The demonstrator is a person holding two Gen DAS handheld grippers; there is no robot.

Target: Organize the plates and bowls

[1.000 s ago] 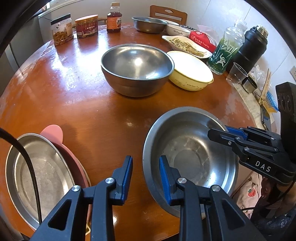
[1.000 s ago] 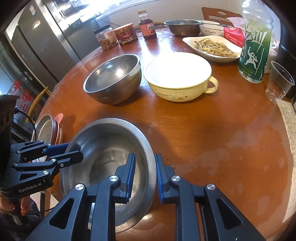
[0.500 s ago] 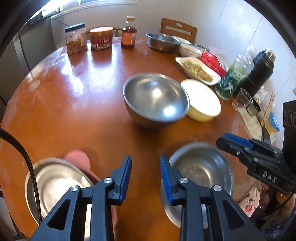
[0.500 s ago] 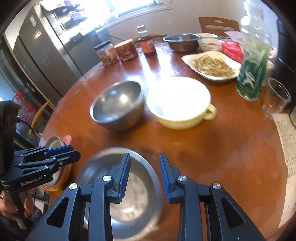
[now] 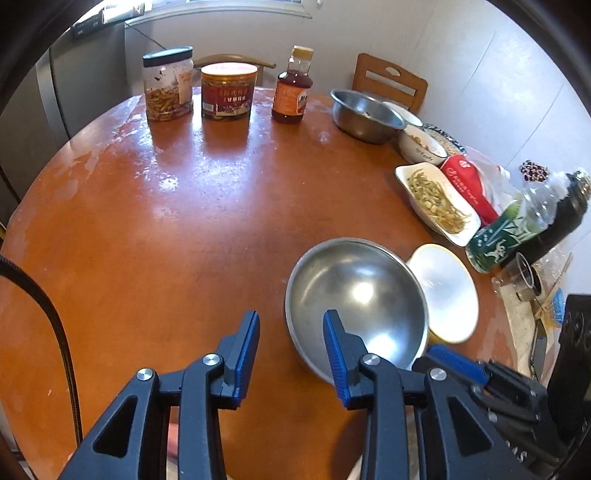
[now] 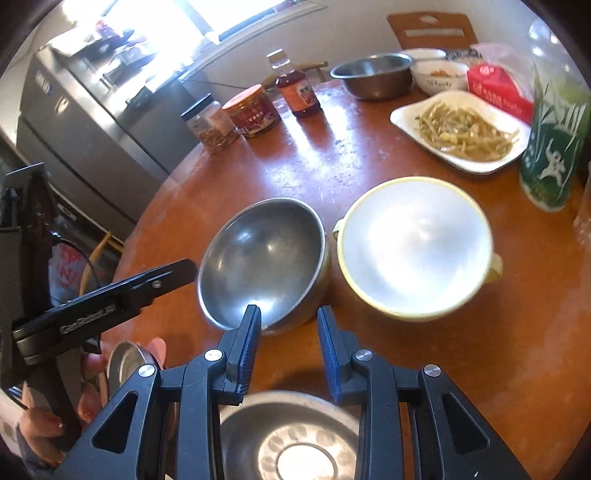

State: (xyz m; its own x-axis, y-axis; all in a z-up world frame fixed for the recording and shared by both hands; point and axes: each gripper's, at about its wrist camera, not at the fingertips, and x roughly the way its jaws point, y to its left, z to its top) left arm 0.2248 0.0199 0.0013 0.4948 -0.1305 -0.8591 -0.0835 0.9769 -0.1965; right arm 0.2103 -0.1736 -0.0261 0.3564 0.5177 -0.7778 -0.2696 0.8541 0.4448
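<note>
Premises: a domestic kitchen-dining area. A round wooden table [image 5: 184,221], its varnish worn and patchy, carries everyday household foodstuffs: a clear jar of dried snacks [image 5: 168,84], a red-labelled jar [image 5: 228,91] and a bottle of reddish-brown liquid [image 5: 291,86]. A white dish of cooked vegetable strips [image 6: 461,129], a steel basin [image 6: 373,75] and a small ceramic bowl [image 6: 439,75] stand at the far side, beside a green-labelled plastic bottle [image 6: 554,147]. Wooden dining chairs [image 5: 389,81] are drawn up to the table. A steel refrigerator [image 6: 85,118] stands against the wall below a bright window [image 6: 221,14].
</note>
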